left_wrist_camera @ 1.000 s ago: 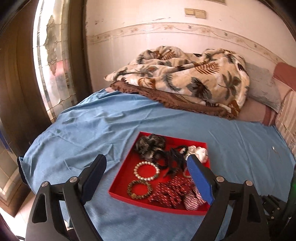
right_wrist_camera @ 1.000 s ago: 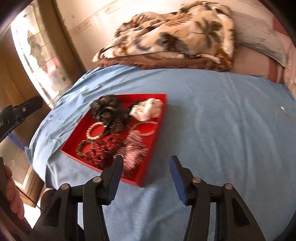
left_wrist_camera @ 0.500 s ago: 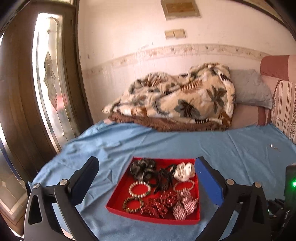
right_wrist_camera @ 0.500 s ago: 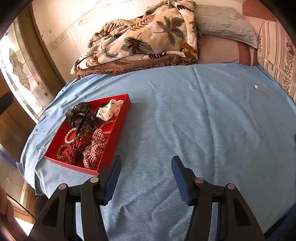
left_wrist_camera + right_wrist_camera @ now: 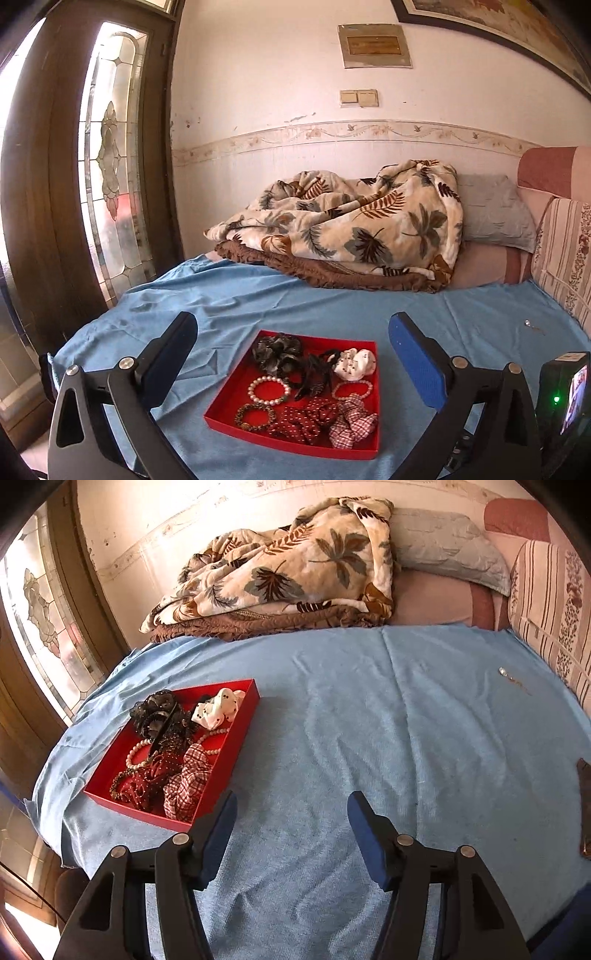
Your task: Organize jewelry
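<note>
A red tray [image 5: 236, 386] lies on the blue sheet and holds a pearl bracelet [image 5: 269, 389], a dark bead bracelet [image 5: 255, 417], several scrunchies and a black hair clip [image 5: 314, 373]. It also shows in the right wrist view [image 5: 242, 723], to the left. My left gripper [image 5: 291, 345] is open and empty, raised above and behind the tray. My right gripper [image 5: 291, 814] is open and empty over bare sheet to the right of the tray. A small silver jewel [image 5: 503, 671] lies alone far right on the sheet; it also shows in the left wrist view [image 5: 527, 323].
A leaf-print blanket [image 5: 354, 229] and grey pillow [image 5: 491, 214] are piled at the bed's far side against the wall. A striped cushion [image 5: 554, 605] stands at the right. A glass-paned wooden door [image 5: 74, 166] is at the left. A dark object [image 5: 585, 805] lies at the right edge.
Both grippers have pulled back and risen away from the tray, which now looks smaller. The left view tilted up toward the wall. Both stay open and empty.
</note>
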`<state>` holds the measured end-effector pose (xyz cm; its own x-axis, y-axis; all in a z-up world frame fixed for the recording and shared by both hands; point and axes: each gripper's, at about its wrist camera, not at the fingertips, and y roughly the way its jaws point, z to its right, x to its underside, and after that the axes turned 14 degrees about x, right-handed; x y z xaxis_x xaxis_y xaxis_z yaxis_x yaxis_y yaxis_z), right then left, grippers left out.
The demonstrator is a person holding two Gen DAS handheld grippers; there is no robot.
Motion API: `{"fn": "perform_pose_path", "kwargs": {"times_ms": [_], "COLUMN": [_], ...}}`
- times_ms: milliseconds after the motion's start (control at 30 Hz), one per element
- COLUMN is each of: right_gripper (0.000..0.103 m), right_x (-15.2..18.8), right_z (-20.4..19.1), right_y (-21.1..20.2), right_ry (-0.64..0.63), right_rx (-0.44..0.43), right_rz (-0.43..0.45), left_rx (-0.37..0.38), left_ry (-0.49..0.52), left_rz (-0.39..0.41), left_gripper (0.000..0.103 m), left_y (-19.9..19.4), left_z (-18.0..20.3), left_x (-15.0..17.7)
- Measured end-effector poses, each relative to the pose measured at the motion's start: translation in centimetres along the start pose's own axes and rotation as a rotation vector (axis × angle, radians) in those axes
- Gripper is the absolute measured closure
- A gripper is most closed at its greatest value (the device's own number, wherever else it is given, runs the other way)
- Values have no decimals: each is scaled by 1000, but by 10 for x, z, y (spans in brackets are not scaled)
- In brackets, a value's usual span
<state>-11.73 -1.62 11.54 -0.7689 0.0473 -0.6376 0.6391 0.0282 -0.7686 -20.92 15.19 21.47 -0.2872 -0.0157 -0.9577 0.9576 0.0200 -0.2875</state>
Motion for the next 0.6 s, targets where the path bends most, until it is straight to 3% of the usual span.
{"fn": "perform_pose_path", "kwargs": {"times_ms": [67,367,600], "right_gripper": [36,31,27], "right_x": [1,0,0], "right_z": [-6,-14,-14], "right_y": [1,-2,2], "right_ry": [-23,-72,-81], "right_rx": [6,65,101], "right_rz": [-1,33,29], "left_rx": [-17,-39,20], "left_ry": [-16,-46,-92], "left_rz": [0,-169,-325], "left_gripper": [0,0,0], "left_y": [2,31,54], "left_z": [-5,-20,-23], "left_x": [5,30,56]}}
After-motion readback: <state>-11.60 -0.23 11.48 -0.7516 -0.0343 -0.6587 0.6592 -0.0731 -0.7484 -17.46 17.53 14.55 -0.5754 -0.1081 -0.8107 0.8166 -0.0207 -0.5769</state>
